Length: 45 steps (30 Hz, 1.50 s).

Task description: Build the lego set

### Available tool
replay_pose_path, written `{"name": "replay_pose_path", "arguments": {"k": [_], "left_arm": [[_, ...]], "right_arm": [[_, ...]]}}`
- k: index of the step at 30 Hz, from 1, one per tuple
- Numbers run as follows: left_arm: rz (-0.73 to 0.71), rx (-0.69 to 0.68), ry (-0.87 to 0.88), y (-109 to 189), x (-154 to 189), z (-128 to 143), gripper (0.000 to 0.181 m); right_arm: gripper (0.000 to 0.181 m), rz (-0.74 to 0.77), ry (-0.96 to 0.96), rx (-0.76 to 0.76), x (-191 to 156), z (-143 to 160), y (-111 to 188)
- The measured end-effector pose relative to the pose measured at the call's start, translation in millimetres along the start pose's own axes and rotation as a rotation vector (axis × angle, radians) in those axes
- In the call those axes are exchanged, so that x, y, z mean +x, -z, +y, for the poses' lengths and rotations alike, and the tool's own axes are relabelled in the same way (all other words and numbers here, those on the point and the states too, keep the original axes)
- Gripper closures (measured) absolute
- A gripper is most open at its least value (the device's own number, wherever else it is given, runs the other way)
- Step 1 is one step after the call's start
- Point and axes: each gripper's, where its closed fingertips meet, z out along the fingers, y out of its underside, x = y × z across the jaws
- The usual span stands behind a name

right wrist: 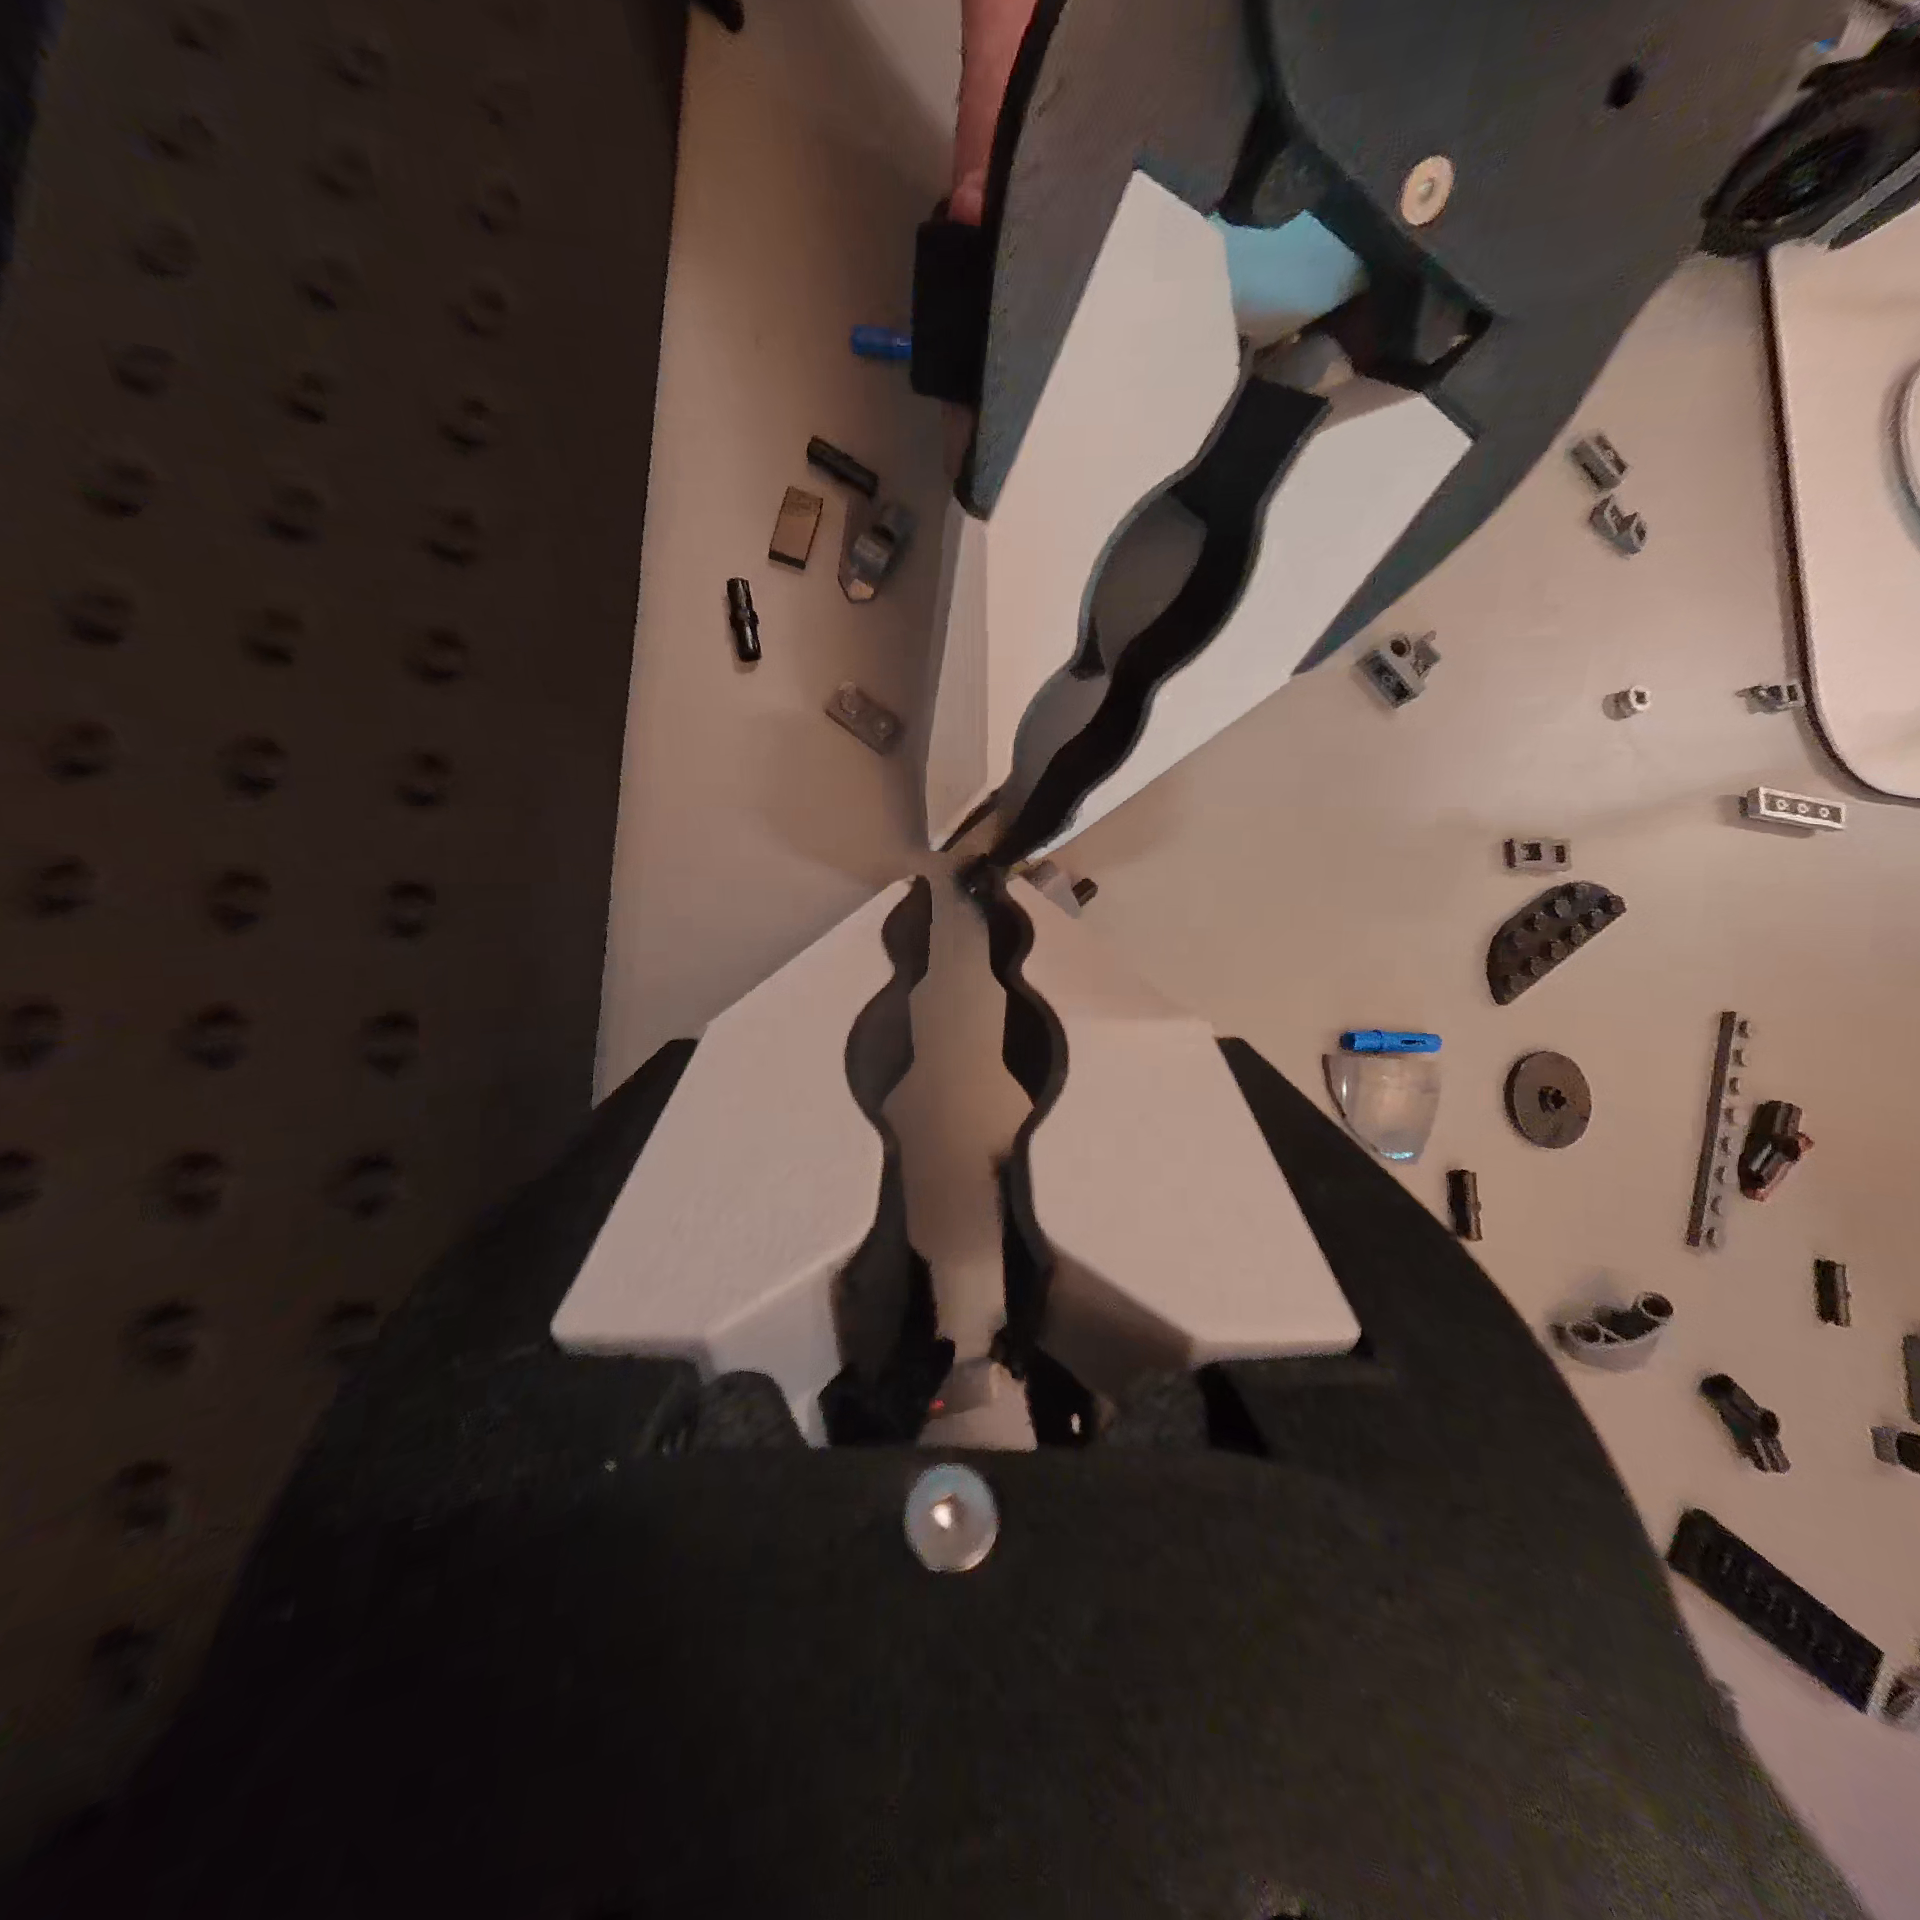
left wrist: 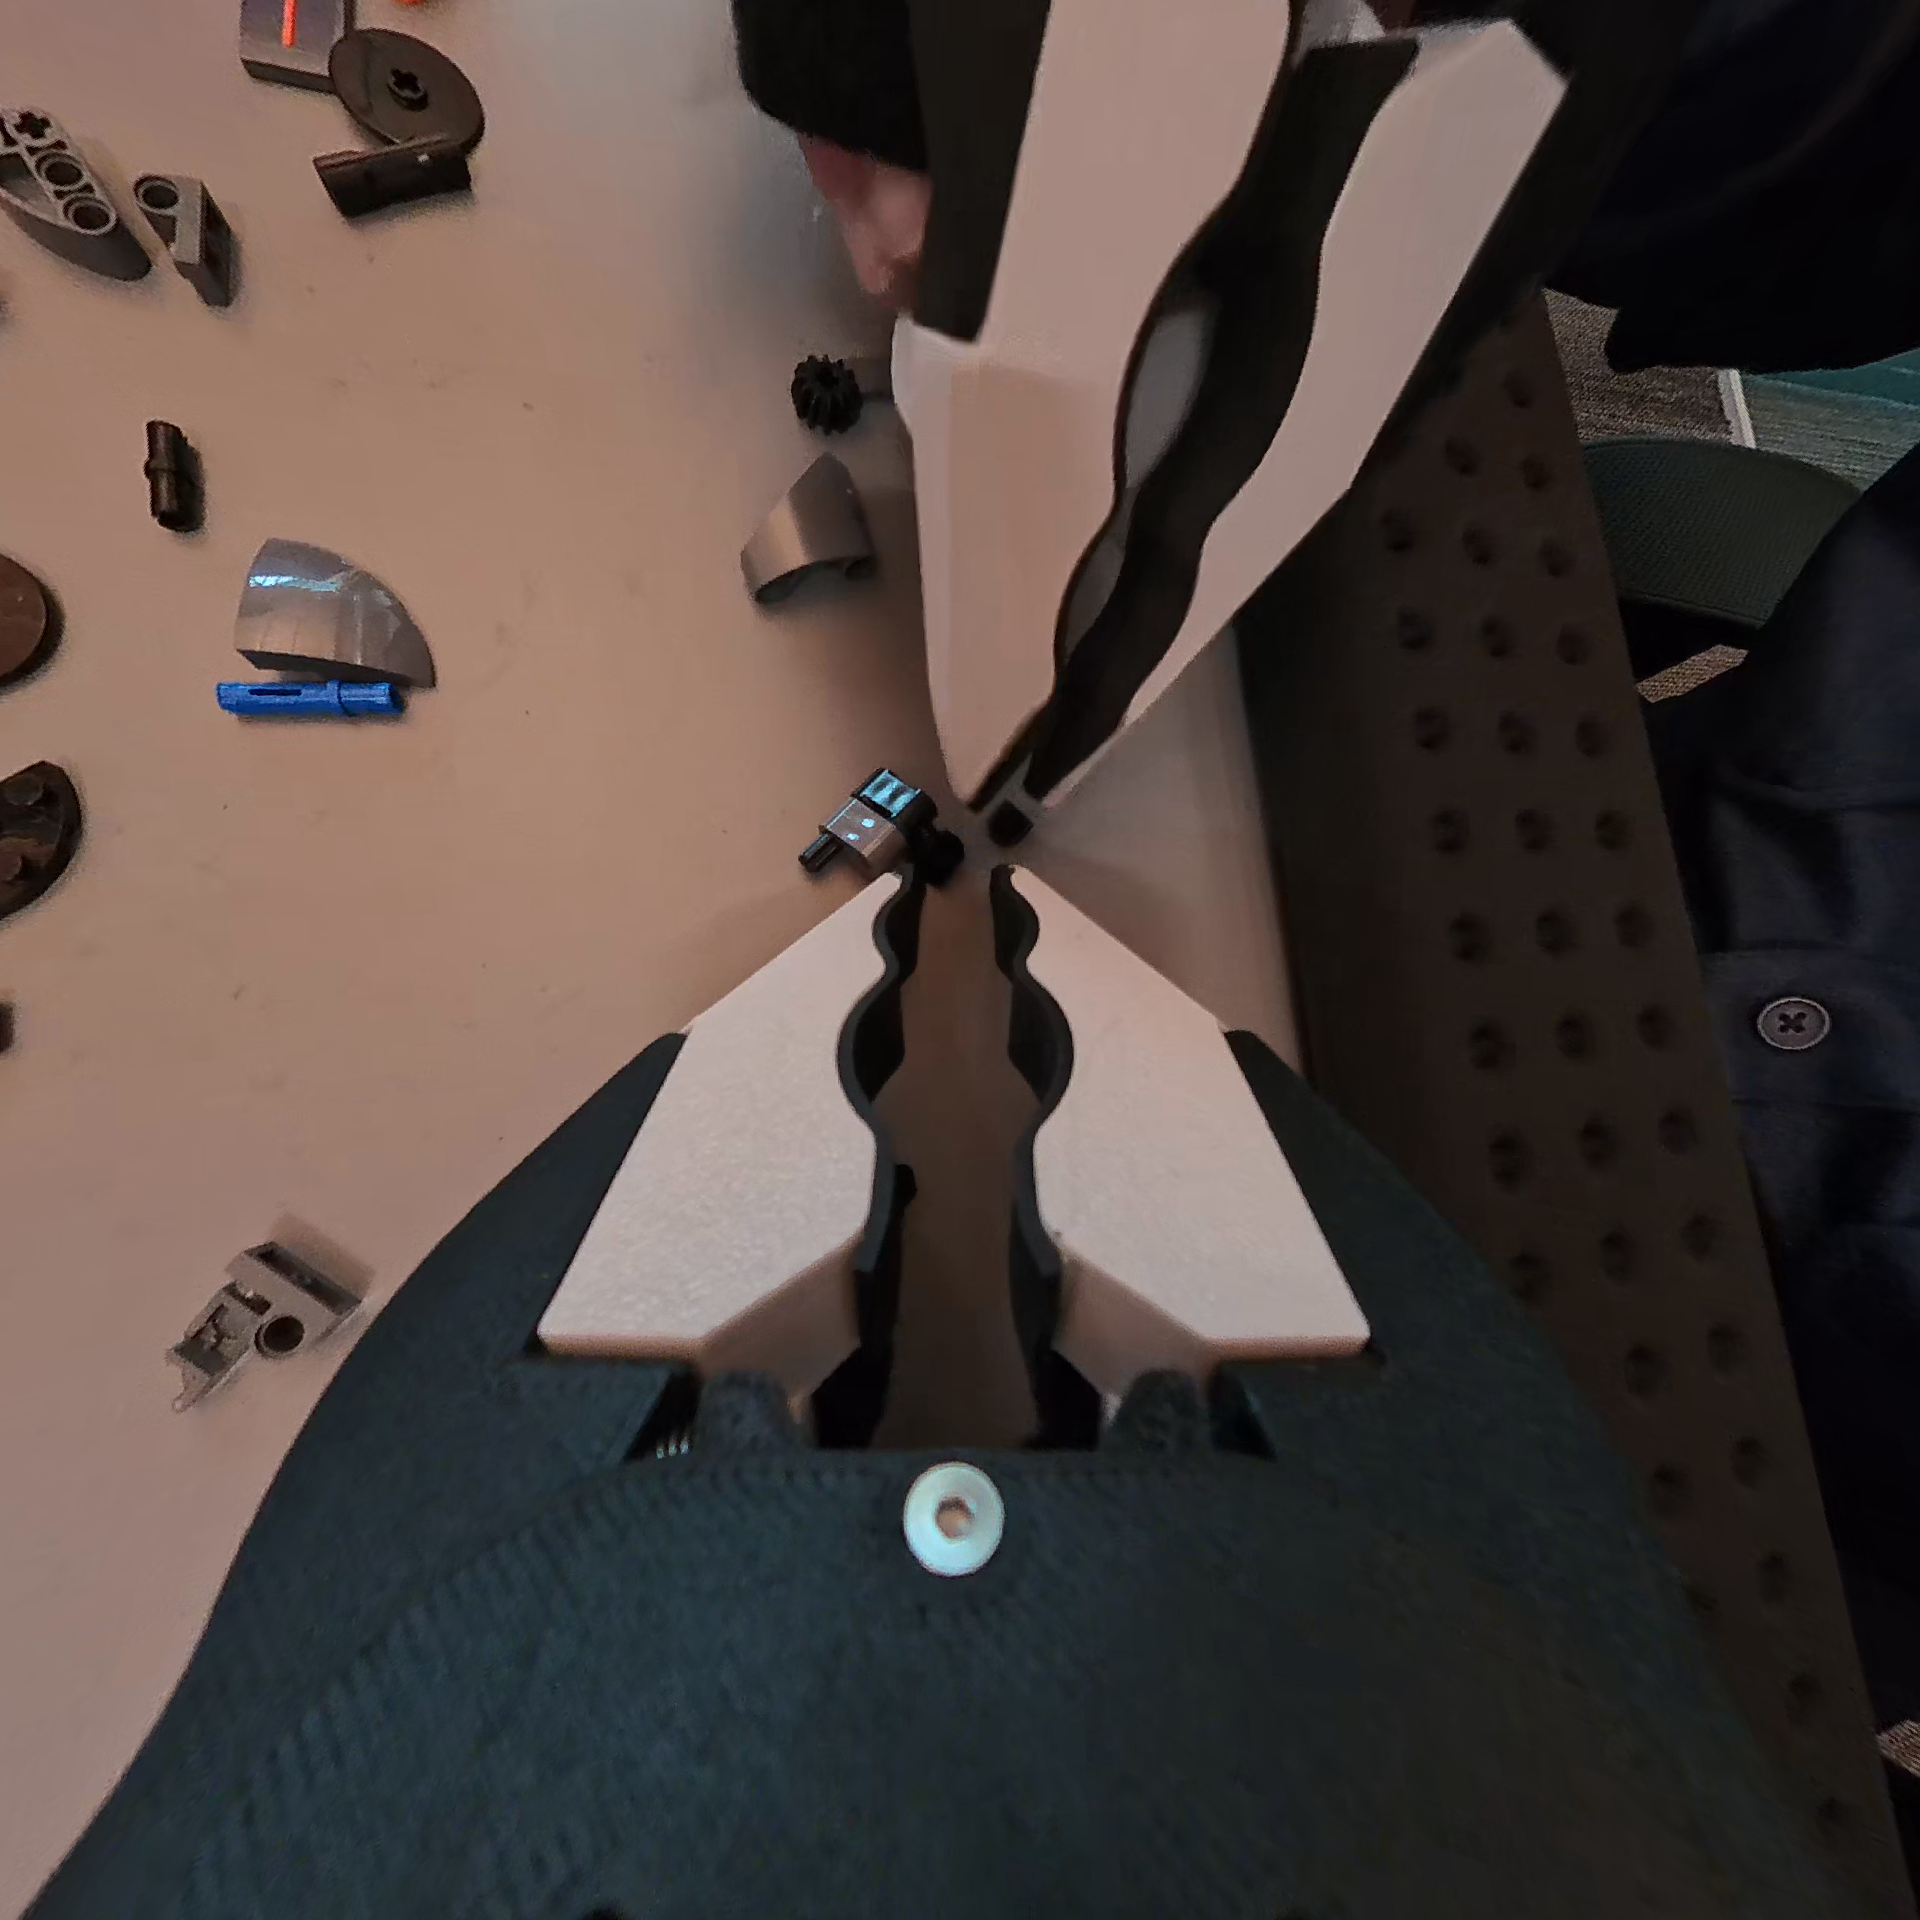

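Observation:
A small grey-and-black lego assembly [left wrist: 871, 828] hangs just above the white table [left wrist: 520, 935], between the two grippers, which meet tip to tip. My left gripper [left wrist: 956, 881] comes from below with its jaws nearly together, pinching the black end of the assembly. My right gripper [left wrist: 1003, 821] comes from above, shut on a small black piece pressed against the assembly. In the right wrist view my right gripper [right wrist: 954, 888] meets the left gripper [right wrist: 997, 844], and the grey part of the assembly [right wrist: 1060, 888] shows just to their right.
Loose pieces lie around: a blue pin [left wrist: 307, 698], a grey curved shell [left wrist: 332, 623], a black gear [left wrist: 826, 393], a black half-round plate [right wrist: 1553, 940], a long thin plate [right wrist: 1720, 1132]. A dark perforated surface [right wrist: 260, 727] borders the table edge. A white tray [right wrist: 1829, 520] is at the far right. Only a small space, under 4 cm, lies between the two pairs of fingers. The black gear [left wrist: 826, 393] sits 9 cm or so from the ends of my right fingers.

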Motion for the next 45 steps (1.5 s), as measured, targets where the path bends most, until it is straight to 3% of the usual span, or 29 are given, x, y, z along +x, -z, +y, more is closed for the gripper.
{"name": "replay_pose_path", "arguments": {"k": [6, 13, 25, 31, 35, 37, 40, 45], "left_arm": [[-0.003, -0.003, -0.004, 0.0, -0.3, 0.0, 0.169], [-0.012, -0.006, -0.008, 0.0, -1.7, -0.5, 0.169], [-0.055, -0.008, -0.062, -5.0, -3.1, -4.9, 0.173], [-0.073, -0.016, -0.096, -5.6, -3.4, -4.9, 0.176], [-0.088, -0.023, -0.125, -6.2, -3.8, -5.1, 0.177], [-0.091, -0.026, -0.136, -6.7, -3.5, -5.3, 0.177], [-0.112, -0.030, -0.148, -5.8, -6.2, -5.0, 0.179], [-0.099, -0.023, -0.140, -5.3, -5.8, -4.6, 0.179]], "right_arm": [[0.172, 0.004, -0.074, -0.002, 9.3, 9.5, 2.1], [0.159, -0.015, -0.217, 0.012, 25.2, 15.8, 0.7], [0.176, -0.069, -0.212, 0.012, 14.0, 15.1, -1.7], [0.160, -0.107, -0.258, 0.054, 19.5, 11.9, 2.7], [0.146, -0.186, -0.279, -0.009, 15.5, 19.0, -8.9], [0.148, -0.205, -0.265, -0.012, 14.3, 17.7, -11.3], [0.168, -0.210, -0.239, -0.030, 16.9, 20.6, -9.9], [0.175, -0.173, -0.200, -0.017, 19.1, 22.1, -8.6]]}}
